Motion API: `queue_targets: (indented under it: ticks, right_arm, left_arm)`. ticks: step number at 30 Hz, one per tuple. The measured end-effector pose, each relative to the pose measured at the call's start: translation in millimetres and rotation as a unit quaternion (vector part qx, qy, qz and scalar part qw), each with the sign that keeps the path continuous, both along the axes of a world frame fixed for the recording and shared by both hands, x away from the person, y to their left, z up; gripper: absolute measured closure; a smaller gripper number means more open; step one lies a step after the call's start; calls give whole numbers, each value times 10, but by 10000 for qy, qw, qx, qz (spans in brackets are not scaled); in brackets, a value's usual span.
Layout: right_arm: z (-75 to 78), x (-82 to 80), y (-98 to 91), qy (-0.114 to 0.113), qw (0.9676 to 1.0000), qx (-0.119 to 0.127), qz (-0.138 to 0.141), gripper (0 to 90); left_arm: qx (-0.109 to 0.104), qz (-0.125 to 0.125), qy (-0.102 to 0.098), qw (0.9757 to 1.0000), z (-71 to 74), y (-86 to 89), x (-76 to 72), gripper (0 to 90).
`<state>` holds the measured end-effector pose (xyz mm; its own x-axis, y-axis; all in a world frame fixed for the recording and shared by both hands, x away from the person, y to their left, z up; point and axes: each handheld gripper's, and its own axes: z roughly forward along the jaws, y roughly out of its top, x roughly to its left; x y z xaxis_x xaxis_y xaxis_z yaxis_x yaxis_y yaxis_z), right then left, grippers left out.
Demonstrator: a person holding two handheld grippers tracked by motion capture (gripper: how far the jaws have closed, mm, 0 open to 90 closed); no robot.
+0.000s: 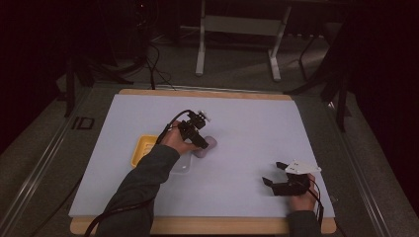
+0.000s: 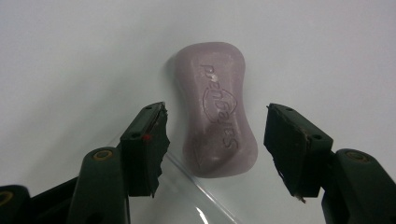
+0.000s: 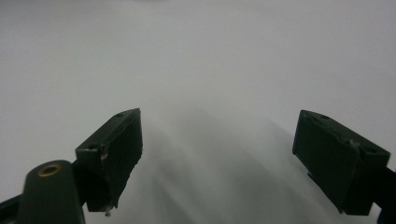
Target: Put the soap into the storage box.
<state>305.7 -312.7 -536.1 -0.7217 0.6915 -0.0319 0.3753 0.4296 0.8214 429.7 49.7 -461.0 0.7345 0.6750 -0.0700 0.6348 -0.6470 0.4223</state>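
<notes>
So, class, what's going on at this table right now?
A person holds a gripper in each hand over a white table. The left gripper hangs open over a purple bar of soap, its pads on either side and clear of it. A clear lid edge lies just below, and a yellow dish sits beside the hand. The right gripper rests open near the front edge, with nothing between its pads.

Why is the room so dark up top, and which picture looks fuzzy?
High view: only the white table is lit; the floor behind it fades to black. Left gripper view: the purple soap is sharp, its stamped letters readable, with a glint on clear plastic below. Right gripper view: soft grey shadows, nothing crisp beyond the jaws.
</notes>
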Motion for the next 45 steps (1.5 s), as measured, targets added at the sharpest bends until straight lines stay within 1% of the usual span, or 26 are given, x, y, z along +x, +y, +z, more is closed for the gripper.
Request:
queue_targets:
  ticks: [3,6,11,22,26,29,32,35,37,38,41,45]
  right_arm:
    - [0,0,1,-7,10000,-7,4,157]
    - [-1,1,2,-3,10000,-8,6,157]
    - [0,0,2,16,10000,-3,2,157]
    - [-1,2,3,8,10000,-8,13,157]
    - [-1,2,4,14,10000,-13,11,157]
    - [-1,2,3,12,10000,-12,13,157]
    - [-1,2,4,15,10000,-10,15,157]
    - [-1,2,4,15,10000,-12,18,157]
    - [-1,1,4,9,10000,-14,21,157]
    - [-1,2,4,10,10000,-14,21,157]
    - [-1,2,4,10,10000,-13,23,157]
    - [-2,3,5,10,10000,-25,29,157]
  left_arm:
    - [120,-8,-19,9999,-7,-17,16,388]
    - [93,53,5,9999,-10,-35,31,370]
    - [159,87,38,9998,-6,-79,50,354]
    - [245,127,93,9996,-46,-131,89,353]
    - [252,187,99,9995,-68,-150,110,352]
    - [286,166,121,9994,-83,-172,116,351]
    - [285,204,236,9991,-104,-211,137,345]
    - [320,224,283,9988,-134,-236,153,324]
    - [312,264,252,9988,-155,-243,161,297]
    - [328,250,267,9988,-165,-241,170,291]
    - [390,273,298,9984,-197,-248,179,286]
    - [401,242,340,9983,-234,-276,181,282]
